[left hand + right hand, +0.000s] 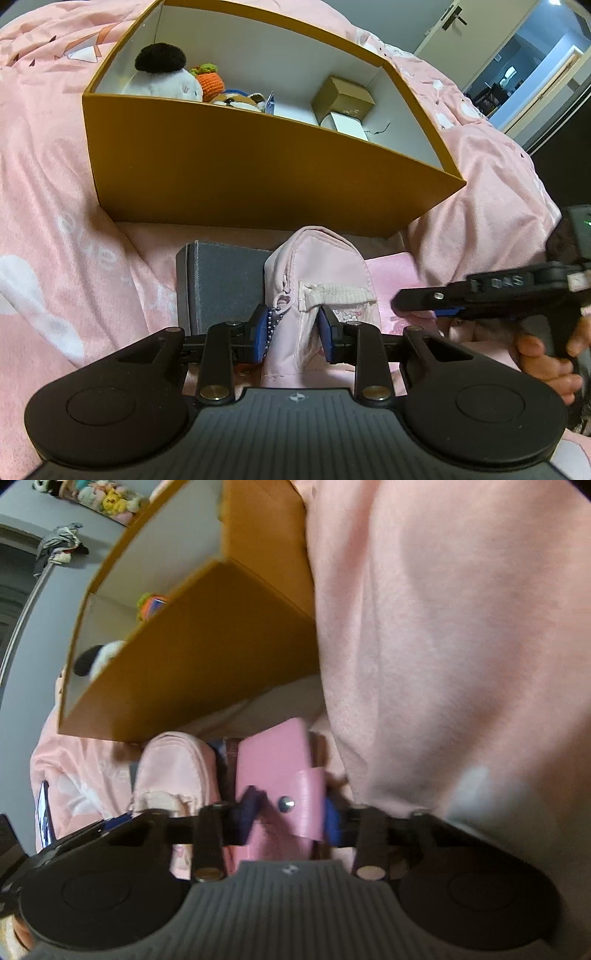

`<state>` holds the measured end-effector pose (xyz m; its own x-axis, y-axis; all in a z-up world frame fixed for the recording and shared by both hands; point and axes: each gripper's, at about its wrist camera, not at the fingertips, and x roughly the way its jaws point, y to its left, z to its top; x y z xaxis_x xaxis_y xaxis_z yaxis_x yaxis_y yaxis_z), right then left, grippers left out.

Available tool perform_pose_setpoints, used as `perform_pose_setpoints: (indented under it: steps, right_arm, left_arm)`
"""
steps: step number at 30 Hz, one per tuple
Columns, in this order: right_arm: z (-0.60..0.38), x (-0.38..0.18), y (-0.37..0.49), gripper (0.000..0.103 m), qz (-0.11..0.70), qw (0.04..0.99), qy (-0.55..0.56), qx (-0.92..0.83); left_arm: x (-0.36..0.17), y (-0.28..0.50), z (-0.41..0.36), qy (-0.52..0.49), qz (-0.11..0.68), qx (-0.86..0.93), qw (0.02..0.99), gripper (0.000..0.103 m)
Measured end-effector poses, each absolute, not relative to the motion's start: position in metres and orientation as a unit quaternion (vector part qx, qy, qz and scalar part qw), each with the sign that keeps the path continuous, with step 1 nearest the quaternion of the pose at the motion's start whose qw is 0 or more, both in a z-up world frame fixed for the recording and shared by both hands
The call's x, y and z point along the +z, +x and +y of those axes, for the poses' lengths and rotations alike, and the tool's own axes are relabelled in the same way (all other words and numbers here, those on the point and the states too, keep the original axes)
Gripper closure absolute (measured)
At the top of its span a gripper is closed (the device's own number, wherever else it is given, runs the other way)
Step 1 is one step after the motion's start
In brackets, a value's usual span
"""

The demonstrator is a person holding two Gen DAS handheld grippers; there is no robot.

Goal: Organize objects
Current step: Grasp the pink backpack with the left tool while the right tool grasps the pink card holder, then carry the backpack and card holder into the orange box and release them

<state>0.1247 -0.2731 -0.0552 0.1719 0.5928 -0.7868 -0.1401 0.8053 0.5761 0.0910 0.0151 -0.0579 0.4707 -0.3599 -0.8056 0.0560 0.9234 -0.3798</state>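
Note:
An open orange box (236,162) with a white inside stands on the pink bedding; it holds plush toys (162,74), a small brown carton (343,98) and a white box. In front of it my left gripper (293,334) is shut on a pale pink zip pouch (317,266) with a bead chain. Beside the pouch lie a dark grey box (218,280) and a pink wallet (391,273). My right gripper (291,818) is shut on the pink wallet (273,760) with its snap flap; it also shows at the right of the left wrist view (417,299). The pouch (173,768) lies left of the wallet.
Pink bedding (51,206) rises in folds around the box, with a tall fold (443,646) to the right of the wallet. A door and a doorway (524,55) are at the far right. A shelf of plush toys (103,498) hangs on the wall.

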Motion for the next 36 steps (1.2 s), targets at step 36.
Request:
perform_pose_setpoints:
  steps: [36]
  right_arm:
    - [-0.260,0.126,0.160,0.081,0.378,0.866,0.117,0.305]
  left_arm:
    - [0.068,0.112,0.028,-0.181,0.329,-0.122,0.919,0.083]
